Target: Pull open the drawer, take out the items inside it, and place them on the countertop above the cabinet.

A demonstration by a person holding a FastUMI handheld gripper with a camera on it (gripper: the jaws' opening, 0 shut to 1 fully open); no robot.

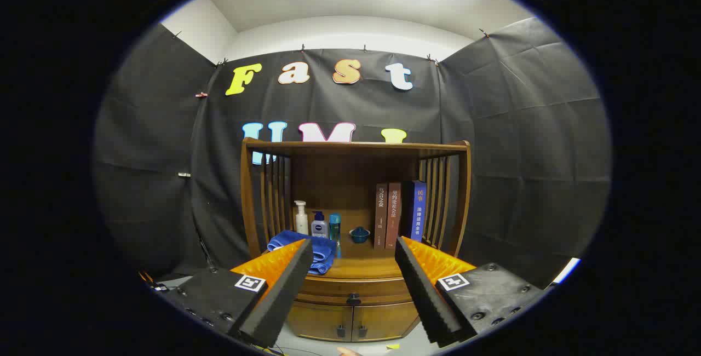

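1. Wood, warm brown and glossy: a cabinet [353,301] is standing against the booth's black cloth wall, with a slatted-sided open shelf on top and a flat roof board.
2. The drawer [350,290] is sitting shut under the countertop [356,268], curved front, small dark knob [354,298] in the middle; two little doors are showing below it.
3. On the countertop: a folded blue towel [323,249], soft and thick, lying at the left; behind it a white pump bottle [301,217], a squat white-and-blue bottle [319,225] and a slim teal bottle [334,227] standing upright in a row.
4. A small round teal lidded pot [360,234] is sitting mid-shelf; three upright books [400,213], two brown and one blue, are standing to its right.
5. The gripper [353,252] is hanging in front of the cabinet, well apart from it; its jaws are gaping wide with nothing between them, touching nothing. Ridged pads are facing inward.
6. The drawer knob is lying between and beyond the fingers.
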